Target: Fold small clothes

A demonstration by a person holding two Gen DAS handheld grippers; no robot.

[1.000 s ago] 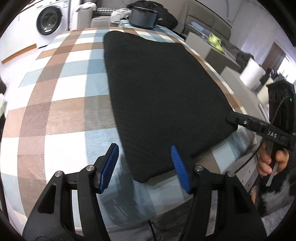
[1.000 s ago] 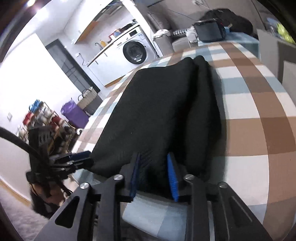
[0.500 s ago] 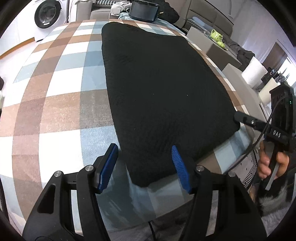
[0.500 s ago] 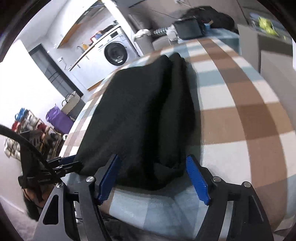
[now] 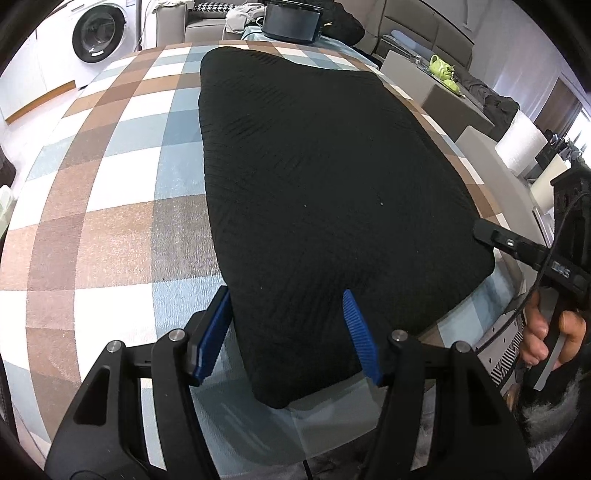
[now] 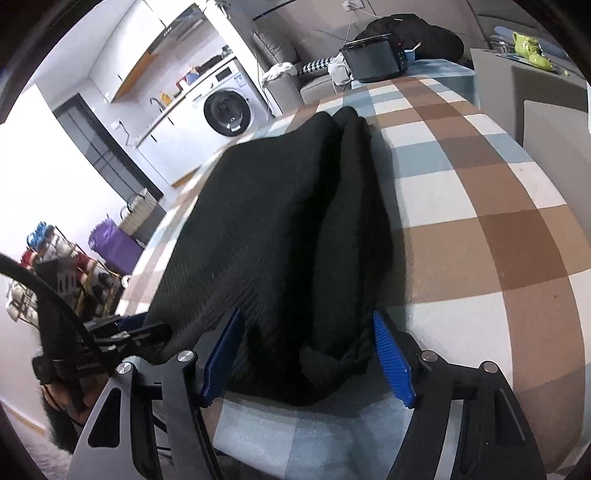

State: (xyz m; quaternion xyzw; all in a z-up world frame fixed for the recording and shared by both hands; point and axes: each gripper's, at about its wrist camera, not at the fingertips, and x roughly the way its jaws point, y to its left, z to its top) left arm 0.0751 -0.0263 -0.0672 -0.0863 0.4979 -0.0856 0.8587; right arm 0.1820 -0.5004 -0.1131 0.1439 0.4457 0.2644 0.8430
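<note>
Checked counter (image 5: 110,206): bare at frame left in the left-wrist view, bare at right in the right-wrist view. Black folded garment (image 5: 325,177) fills the middle. Dark box (image 5: 291,22) blocks the far edge.

The left gripper (image 5: 286,334) tilts downward, its blue fingers (image 5: 210,336) standing apart. The right gripper (image 6: 308,360) also tilts downward, jaws closing from a wide spread, a hand (image 5: 546,332) gripping its handle.

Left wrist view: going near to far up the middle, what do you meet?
Left gripper → black garment lying flat on the checked cloth → dark box at the far end.
</note>
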